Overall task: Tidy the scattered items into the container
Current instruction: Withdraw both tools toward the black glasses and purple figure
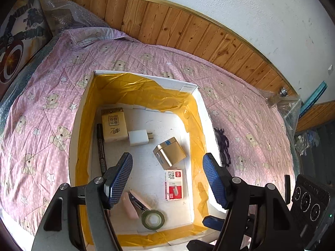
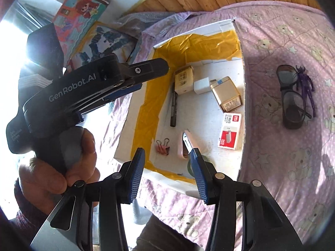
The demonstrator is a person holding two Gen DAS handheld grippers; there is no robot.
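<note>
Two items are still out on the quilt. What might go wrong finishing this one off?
1. The glasses and purple figure lie touching, limbs across the frame; a pinch may snag both or drop one.
2. The glasses lie flat on the soft quilt, so the open right gripper may slip off or catch fabric.
3. The box is crowded; a drop could land on the stapler or tape.

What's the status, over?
Left gripper open, right gripper open, both empty. Dark-framed glasses and purple figurine outside yellow-taped white box. Nothing blocking.
</note>
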